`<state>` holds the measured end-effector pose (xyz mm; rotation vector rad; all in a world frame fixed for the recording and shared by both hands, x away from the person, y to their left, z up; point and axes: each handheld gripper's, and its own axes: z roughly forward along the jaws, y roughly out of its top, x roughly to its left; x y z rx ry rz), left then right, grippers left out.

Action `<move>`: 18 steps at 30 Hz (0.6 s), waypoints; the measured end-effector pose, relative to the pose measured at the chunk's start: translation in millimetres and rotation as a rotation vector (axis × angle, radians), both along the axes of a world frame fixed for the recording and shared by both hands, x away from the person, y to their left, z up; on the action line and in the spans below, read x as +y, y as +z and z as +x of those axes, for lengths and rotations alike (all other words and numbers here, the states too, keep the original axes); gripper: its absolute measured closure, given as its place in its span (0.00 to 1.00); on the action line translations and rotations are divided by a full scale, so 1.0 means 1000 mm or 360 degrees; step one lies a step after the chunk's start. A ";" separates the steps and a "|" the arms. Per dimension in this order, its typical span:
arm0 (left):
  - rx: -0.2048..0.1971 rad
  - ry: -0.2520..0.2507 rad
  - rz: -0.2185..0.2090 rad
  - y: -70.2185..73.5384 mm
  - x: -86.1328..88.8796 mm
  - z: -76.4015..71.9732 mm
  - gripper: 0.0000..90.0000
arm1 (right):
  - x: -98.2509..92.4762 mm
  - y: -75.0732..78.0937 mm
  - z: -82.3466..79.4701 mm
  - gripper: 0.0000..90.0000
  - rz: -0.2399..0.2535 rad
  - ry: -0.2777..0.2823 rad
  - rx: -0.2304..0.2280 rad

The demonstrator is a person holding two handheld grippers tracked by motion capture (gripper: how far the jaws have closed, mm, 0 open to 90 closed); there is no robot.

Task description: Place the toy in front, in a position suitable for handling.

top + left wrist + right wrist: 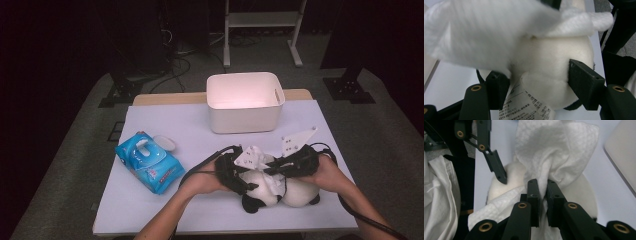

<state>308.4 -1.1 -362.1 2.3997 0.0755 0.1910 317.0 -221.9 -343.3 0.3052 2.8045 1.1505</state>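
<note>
Right gripper view: the right hand-held gripper [543, 192] is clenching a wipe [554, 152] — the left hand-held gripper [537, 80] is gripping the panda [554, 62] on the worktop [200, 125].

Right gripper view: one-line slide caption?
Right gripper pinches a white wipe over the plush panda on the table.

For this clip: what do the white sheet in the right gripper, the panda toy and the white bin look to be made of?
White sheet: soft nonwoven wipe or tissue, matte, with a dimpled texture and limp folds.
Panda toy: short-pile plush fabric, fuzzy at the edges, probably stuffed; a printed fabric label hangs from it.
White bin: likely moulded plastic, with smooth walls, rounded corners and a slight sheen.
</note>
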 end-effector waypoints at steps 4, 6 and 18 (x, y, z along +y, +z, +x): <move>-0.0006 -0.0009 0.0008 0.001 -0.001 0.000 0.39 | -0.015 -0.002 0.002 0.91 -0.0007 -0.0062 0.0003; 0.0000 -0.0009 0.0002 0.000 -0.001 -0.001 0.39 | -0.022 -0.005 0.005 0.91 -0.0004 -0.0074 0.0043; 0.0058 -0.0056 -0.0012 0.007 0.000 -0.005 0.35 | -0.029 -0.013 -0.005 0.92 0.0016 -0.0069 0.0103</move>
